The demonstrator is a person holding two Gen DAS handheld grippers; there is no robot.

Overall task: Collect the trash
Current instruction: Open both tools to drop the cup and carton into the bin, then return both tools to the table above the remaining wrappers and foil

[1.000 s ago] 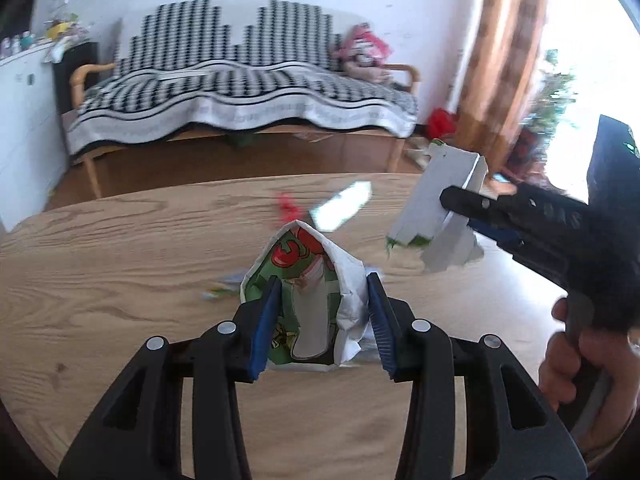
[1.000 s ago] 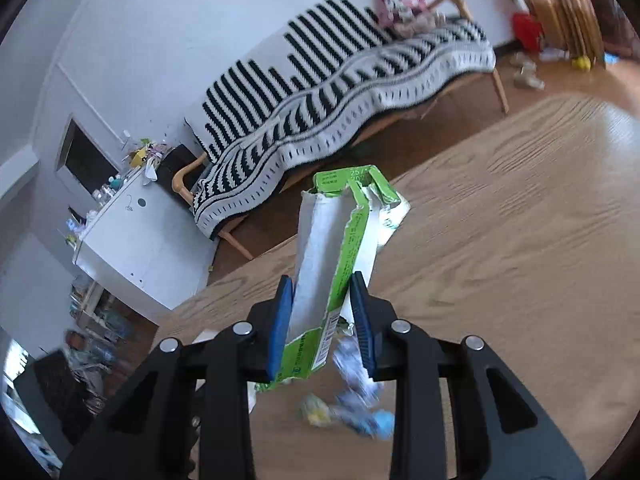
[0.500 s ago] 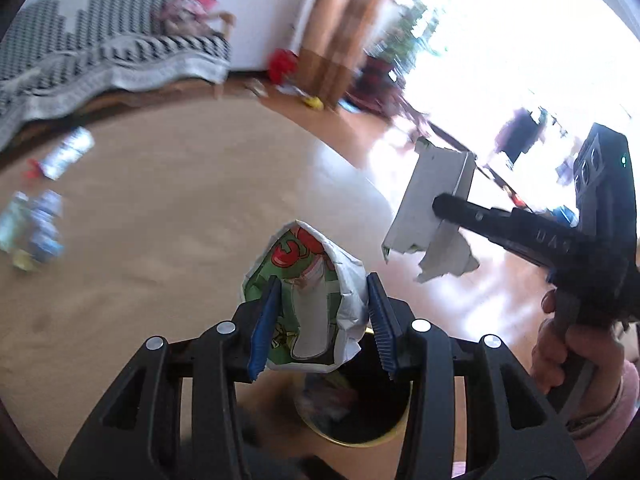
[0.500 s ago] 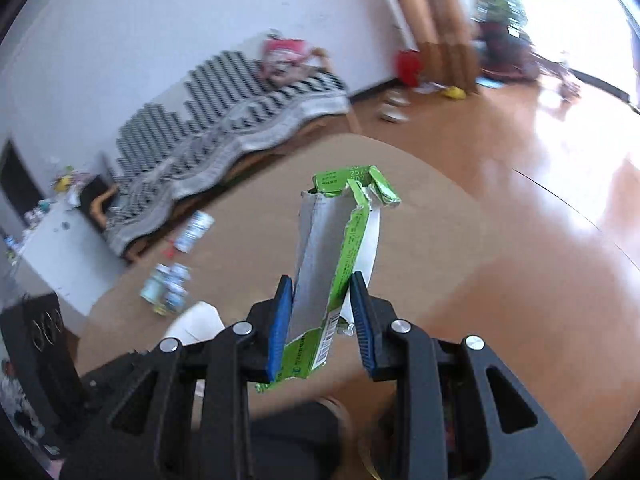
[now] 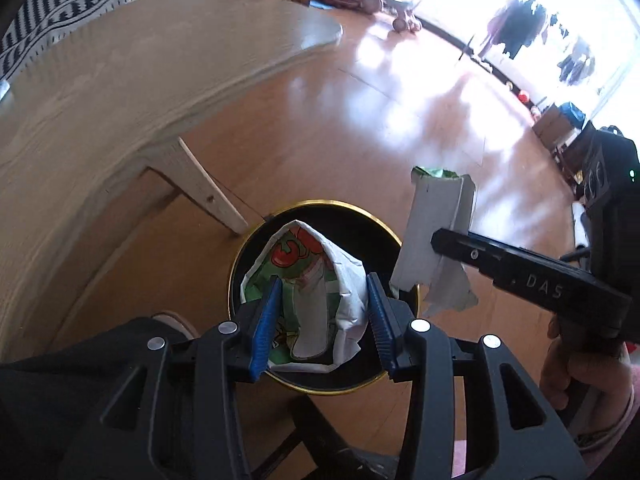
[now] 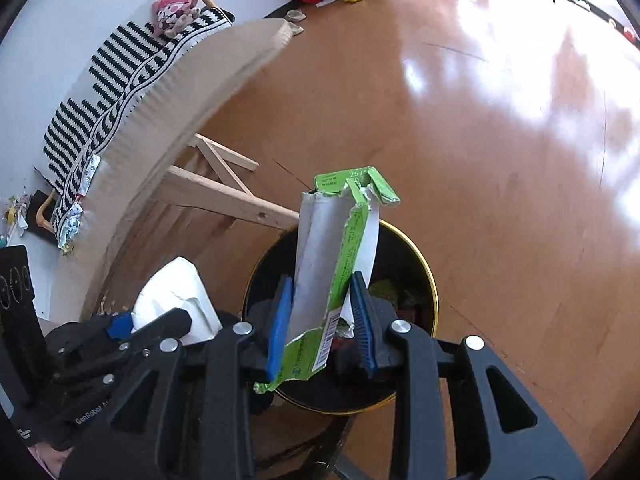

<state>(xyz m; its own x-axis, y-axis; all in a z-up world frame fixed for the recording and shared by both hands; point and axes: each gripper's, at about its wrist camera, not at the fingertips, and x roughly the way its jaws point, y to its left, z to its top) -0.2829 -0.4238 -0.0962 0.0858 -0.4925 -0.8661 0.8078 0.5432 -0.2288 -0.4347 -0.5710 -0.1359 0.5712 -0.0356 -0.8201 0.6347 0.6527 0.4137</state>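
Note:
My left gripper (image 5: 320,320) is shut on a crumpled green-and-white wrapper with red print (image 5: 312,276) and holds it over a black trash bin with a gold rim (image 5: 320,206). My right gripper (image 6: 320,320) is shut on a torn green carton (image 6: 332,248) and holds it over the same bin (image 6: 420,264). In the left wrist view the carton (image 5: 436,232) hangs at the bin's right edge. In the right wrist view the wrapper (image 6: 176,296) shows white at the left.
The round wooden table (image 5: 120,80) stands to the left, its leg (image 5: 204,192) beside the bin. Several wrappers (image 6: 76,208) lie on the table. A striped sofa (image 6: 120,64) stands behind. Shiny wooden floor (image 6: 500,120) lies to the right.
Both grippers have swung away from the table top and now point down over the bin on the floor, each with its piece of trash still held.

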